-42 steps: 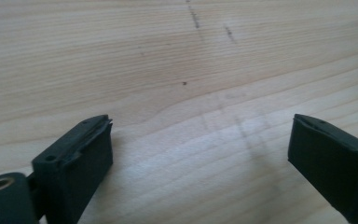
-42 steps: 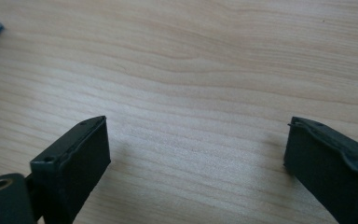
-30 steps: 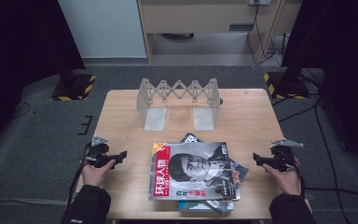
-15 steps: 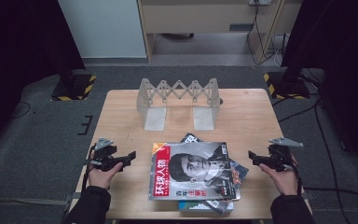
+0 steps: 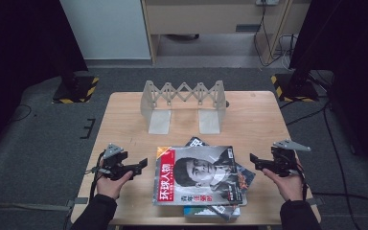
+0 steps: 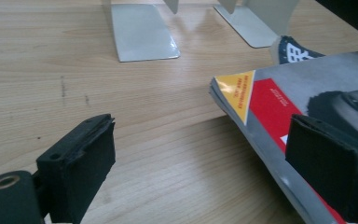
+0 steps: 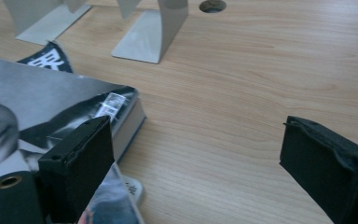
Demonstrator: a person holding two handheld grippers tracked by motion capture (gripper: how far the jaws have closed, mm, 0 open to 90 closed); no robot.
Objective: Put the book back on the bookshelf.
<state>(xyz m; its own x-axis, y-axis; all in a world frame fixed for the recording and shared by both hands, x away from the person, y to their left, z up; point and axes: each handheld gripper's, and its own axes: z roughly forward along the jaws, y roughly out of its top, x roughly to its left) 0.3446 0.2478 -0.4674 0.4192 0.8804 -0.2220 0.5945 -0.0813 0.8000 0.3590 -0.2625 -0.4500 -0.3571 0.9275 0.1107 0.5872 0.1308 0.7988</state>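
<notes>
A loose stack of magazines (image 5: 202, 177) lies on the light wooden table (image 5: 124, 120), close to its near edge and about midway between the left and right edges. The top one is a glossy magazine with a grey portrait cover, a red band down its left side and a yellow corner flash (image 5: 199, 175). Beneath it, edges of other issues stick out: a dark one with white lettering at the far side (image 5: 196, 142), another at the right (image 5: 244, 178), and one past the near edge of the pile (image 5: 206, 211).

The left gripper (image 5: 141, 164), held in the person's left hand (image 5: 109, 181), sits near the table's left edge, just beside the stack's left side, pointing at it. Its jaws stand well apart, holding nothing. In the left gripper view, one black pad (image 6: 328, 168) overlaps the red-banded cover edge; whether it touches cannot be told. The other pad (image 6: 81, 163) is over bare wood.

The right gripper (image 5: 254, 161), in the right hand (image 5: 287, 184), sits near the right edge, just off the stack's right side, jaws also wide apart and empty. In the right gripper view, one pad (image 7: 81, 163) is in front of the top magazine's corner, the other (image 7: 326, 163) over bare table.

Toward the far edge stands a pale grey expanding bookend rack with a scissor lattice and two flat metal foot plates (image 5: 184, 103), well apart from the stack.
</notes>
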